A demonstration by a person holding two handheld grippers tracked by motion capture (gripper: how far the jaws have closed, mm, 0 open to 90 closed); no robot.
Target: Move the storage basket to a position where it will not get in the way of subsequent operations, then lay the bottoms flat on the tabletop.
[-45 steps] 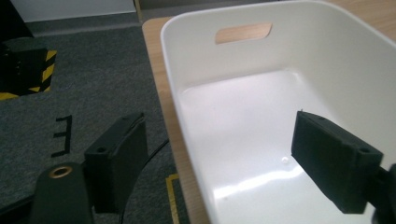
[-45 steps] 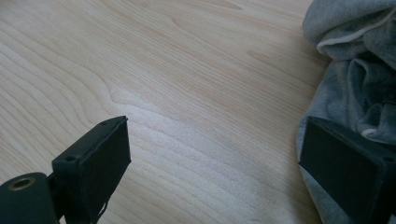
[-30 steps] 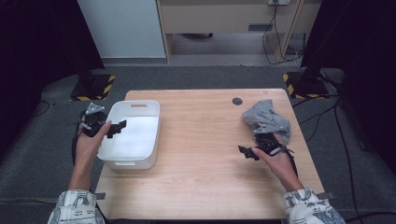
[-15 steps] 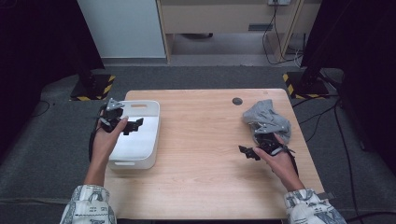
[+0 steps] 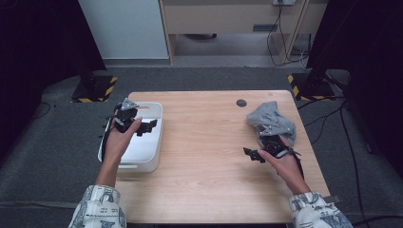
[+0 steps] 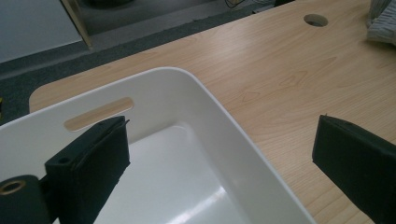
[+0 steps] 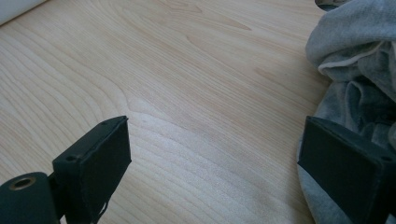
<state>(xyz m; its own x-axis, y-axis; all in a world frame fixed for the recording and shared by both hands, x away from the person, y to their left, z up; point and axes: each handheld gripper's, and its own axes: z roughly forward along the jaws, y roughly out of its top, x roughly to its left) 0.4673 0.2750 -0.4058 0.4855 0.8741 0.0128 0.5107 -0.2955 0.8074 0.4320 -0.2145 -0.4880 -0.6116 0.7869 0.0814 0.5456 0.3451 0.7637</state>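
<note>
Your left gripper [image 5: 151, 126] is hovering over the white bin [image 5: 153, 156] at the left of the table [image 5: 209, 190], fingers [image 6: 88, 163] spread wide and grasping nothing; in the left gripper view one finger is sitting over the bin's inside and the other out past its rim, over bare wood. Your right gripper [image 5: 250, 155] is resting low near the right edge, fingers [image 7: 95, 158] released too, nothing between them. The grey garment [image 5: 271, 124] is lying crumpled at the far right of the table, well apart from the bin; your right hand [image 5: 285, 164] is just beside its near edge, and in the right gripper view one finger is already touching or overlapping the cloth [image 7: 359, 79].

Judging by this, you're setting up to grab the garment and move it to the bin. To do it well: turn the right gripper toward the pile, aim at a thick fold rather than a thin hem, and close on several layers so it's lifting as one bundle. Keep the lower finger sliding flat on the wood so it gets under the cloth. Loose sleeves will likely be trailing, so lift high before crossing.

The bin is empty, its white floor is showing clean, with a slot handle [image 6: 99, 113] in its far wall.
</note>
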